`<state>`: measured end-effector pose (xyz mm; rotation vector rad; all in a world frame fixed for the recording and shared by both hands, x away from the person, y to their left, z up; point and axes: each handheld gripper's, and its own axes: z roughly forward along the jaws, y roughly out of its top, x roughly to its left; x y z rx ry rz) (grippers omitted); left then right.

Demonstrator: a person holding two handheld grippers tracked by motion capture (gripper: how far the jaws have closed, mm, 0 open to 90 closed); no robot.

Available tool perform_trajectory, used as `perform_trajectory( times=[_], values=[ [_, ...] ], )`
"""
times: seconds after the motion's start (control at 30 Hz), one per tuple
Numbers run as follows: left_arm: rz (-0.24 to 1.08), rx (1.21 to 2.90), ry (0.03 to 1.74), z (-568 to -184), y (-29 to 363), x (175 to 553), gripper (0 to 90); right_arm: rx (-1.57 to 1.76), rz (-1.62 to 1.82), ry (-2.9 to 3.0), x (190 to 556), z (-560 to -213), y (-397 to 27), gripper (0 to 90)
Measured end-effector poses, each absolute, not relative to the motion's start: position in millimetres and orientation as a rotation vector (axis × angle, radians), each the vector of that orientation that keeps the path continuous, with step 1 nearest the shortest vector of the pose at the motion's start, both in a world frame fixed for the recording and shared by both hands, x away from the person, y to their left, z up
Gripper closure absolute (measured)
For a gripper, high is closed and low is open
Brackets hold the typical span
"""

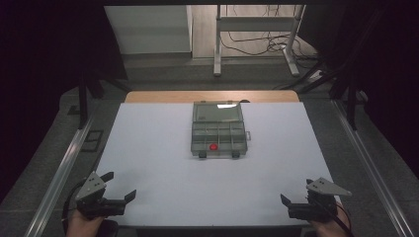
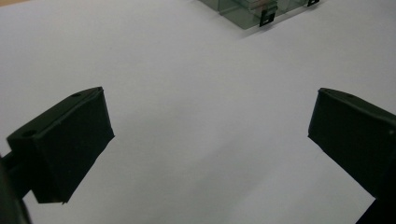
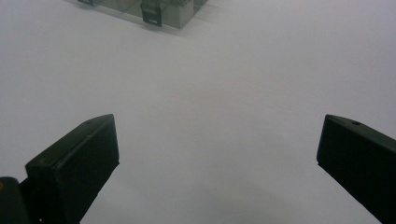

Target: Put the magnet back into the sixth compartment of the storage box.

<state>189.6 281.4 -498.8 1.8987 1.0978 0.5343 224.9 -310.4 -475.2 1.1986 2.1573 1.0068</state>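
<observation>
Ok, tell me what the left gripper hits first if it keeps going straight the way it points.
Probably the compartment box: beyond the open left gripper lies bare white table, then the box's near corner, slightly right of centre.

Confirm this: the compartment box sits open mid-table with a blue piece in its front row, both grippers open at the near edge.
Wrong on colour: the piece in the compartment box is red, as the high view shows. The left gripper and right gripper are open at the near edge.

open clear organizer box [image 1: 218, 130], perhaps a red bead [image 1: 213, 146] inside
</observation>
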Motion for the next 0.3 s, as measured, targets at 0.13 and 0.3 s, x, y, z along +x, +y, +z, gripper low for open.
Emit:
perform_trajectory(
  times=[0.13, 0.3],
  values=[
    [0.536, 1.9, 1.097, -498.7, 281.2, 189.5, 0.2, 1.2, 1.014, 2.14, 223.1, -474.7, -312.1, 0.0],
    [0.536, 1.903, 1.096, -498.6, 280.8, 189.9, 0.2, 1.198, 1.0, 2.137, 223.2, -475.3, -311.3, 0.0]
  ],
)
